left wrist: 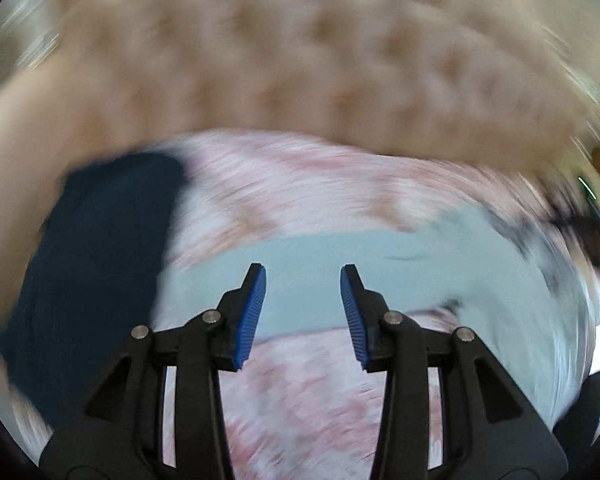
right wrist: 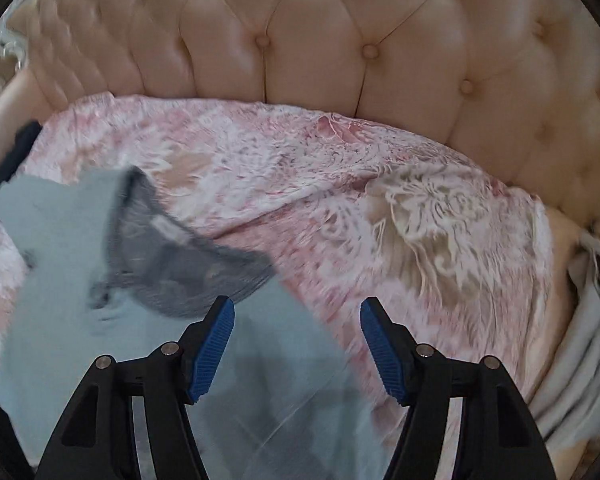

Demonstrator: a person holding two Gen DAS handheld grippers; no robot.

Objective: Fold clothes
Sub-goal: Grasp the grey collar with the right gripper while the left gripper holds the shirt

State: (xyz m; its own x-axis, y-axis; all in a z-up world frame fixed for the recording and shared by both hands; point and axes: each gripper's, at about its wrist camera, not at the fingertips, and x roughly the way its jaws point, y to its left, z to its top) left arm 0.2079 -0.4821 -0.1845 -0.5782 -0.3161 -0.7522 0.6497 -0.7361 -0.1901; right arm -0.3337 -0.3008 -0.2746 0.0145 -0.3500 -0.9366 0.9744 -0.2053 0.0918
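Dark garment [left wrist: 88,264]: navy cloth, far left on the bedspread, beside the padded arm; only its edge shows at the left rim in the right wrist view.
Light blue garment [right wrist: 72,320]: pale blue shirt, lying on the left part of the bedspread; grey inner collar with a small label turned up near its middle; its lower part reaches under the right gripper.
Left gripper [left wrist: 303,316]: blue pads spread apart, nothing between them; poised over a flat band of the light blue garment; view heavily smeared, so contact with the cloth cannot be told.
Right gripper [right wrist: 296,348]: blue pads spread wide, nothing pinched; left pad over the light blue garment, right pad over bare bedspread.
Bedspread [right wrist: 380,184]: pink and cream floral pattern, rumpled, covering the whole lying surface.
Headboard [right wrist: 340,40]: peach, button-tufted, curving behind the bedspread.
Grey-white cloth [right wrist: 580,360]: bunched at the far right edge, possibly a sheet.
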